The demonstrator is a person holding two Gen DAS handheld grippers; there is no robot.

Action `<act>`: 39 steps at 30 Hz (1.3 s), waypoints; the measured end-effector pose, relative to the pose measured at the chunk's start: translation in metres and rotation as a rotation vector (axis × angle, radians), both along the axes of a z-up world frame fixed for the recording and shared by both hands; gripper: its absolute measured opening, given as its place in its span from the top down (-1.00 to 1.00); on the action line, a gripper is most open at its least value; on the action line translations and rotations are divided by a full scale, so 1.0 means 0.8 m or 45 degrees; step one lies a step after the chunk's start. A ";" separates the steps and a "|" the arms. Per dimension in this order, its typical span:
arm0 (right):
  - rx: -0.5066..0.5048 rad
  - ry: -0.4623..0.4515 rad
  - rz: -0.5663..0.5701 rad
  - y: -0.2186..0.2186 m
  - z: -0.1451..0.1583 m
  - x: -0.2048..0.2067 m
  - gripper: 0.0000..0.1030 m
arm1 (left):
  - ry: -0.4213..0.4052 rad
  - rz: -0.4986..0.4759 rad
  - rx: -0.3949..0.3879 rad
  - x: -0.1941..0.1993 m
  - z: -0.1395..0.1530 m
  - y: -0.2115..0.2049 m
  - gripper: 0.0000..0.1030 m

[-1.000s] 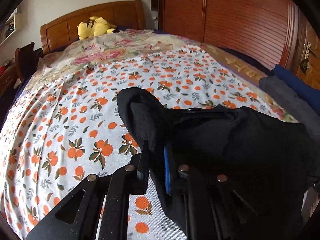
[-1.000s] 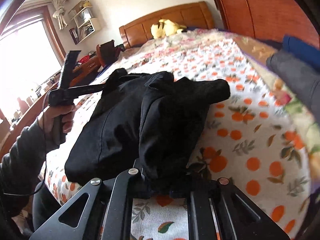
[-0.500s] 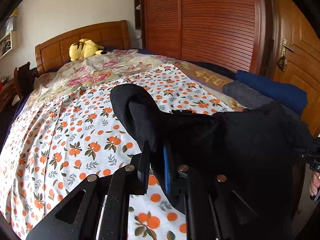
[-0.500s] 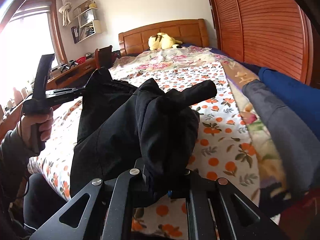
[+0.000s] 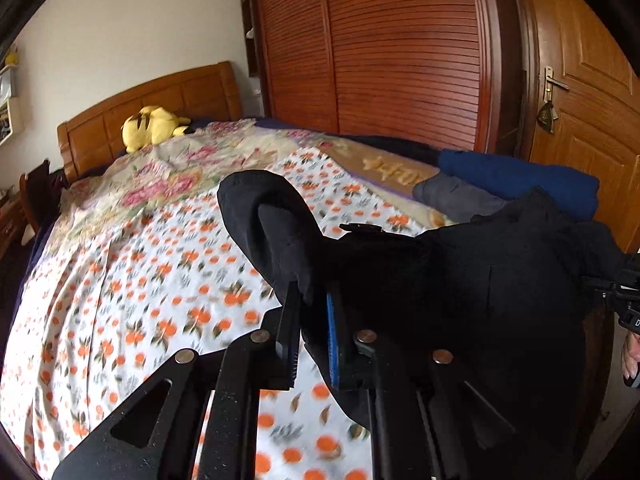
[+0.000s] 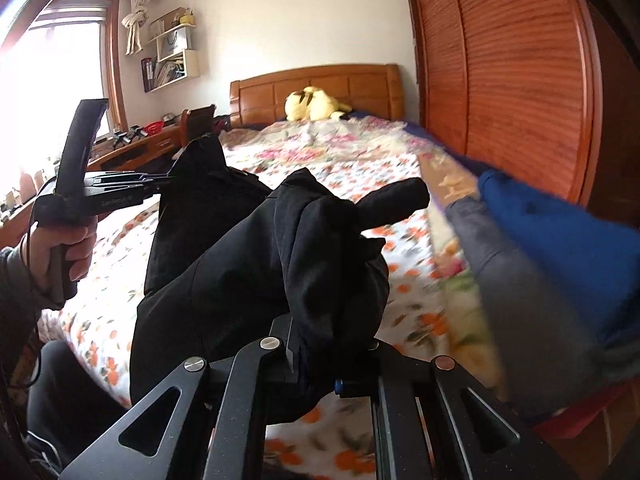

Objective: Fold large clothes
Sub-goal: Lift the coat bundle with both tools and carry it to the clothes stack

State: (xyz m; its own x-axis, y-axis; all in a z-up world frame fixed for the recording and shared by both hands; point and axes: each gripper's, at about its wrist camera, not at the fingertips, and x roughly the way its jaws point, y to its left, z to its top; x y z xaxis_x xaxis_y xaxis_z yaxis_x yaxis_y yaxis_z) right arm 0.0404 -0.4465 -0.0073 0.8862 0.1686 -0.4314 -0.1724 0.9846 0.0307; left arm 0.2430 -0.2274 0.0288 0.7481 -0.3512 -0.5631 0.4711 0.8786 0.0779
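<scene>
A black garment (image 5: 460, 280) hangs in the air above the bed, stretched between both grippers. My left gripper (image 5: 310, 304) is shut on one bunched corner of it, cloth pinched between the black and blue pads. My right gripper (image 6: 314, 344) is shut on another thick bunch of the black garment (image 6: 248, 264); its fingertips are buried in the fabric. In the right wrist view the left gripper (image 6: 168, 178) shows at the left, held by a hand (image 6: 60, 248), pinching the garment's far corner. The cloth sags between the two grips, off the sheet.
The bed carries an orange-print sheet (image 5: 140, 288) and a floral quilt (image 5: 180, 168). A yellow plush toy (image 5: 150, 126) lies by the wooden headboard (image 6: 316, 88). Folded blue (image 6: 560, 248) and grey (image 6: 520, 300) clothes sit at the bed's right edge. A louvred wardrobe (image 5: 400, 52) and a door (image 5: 580, 100) stand right.
Both grippers have risen and drawn back with the black garment, lifting it off the sheet. More of the wardrobe, door and room now shows; both grips stay shut.
</scene>
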 end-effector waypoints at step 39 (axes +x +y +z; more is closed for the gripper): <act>-0.228 -0.001 -0.785 -0.262 0.155 -0.014 -0.01 | -0.133 -0.397 -0.118 0.086 0.113 -0.385 -0.41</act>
State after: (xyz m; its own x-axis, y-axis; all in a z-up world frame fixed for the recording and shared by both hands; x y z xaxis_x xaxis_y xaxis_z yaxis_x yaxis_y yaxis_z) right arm 0.0293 -0.6564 0.1164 0.7978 -0.4467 -0.4050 0.4271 0.8928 -0.1434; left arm 0.3116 -0.5350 0.1193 0.6487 -0.6182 -0.4439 0.7119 0.6991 0.0666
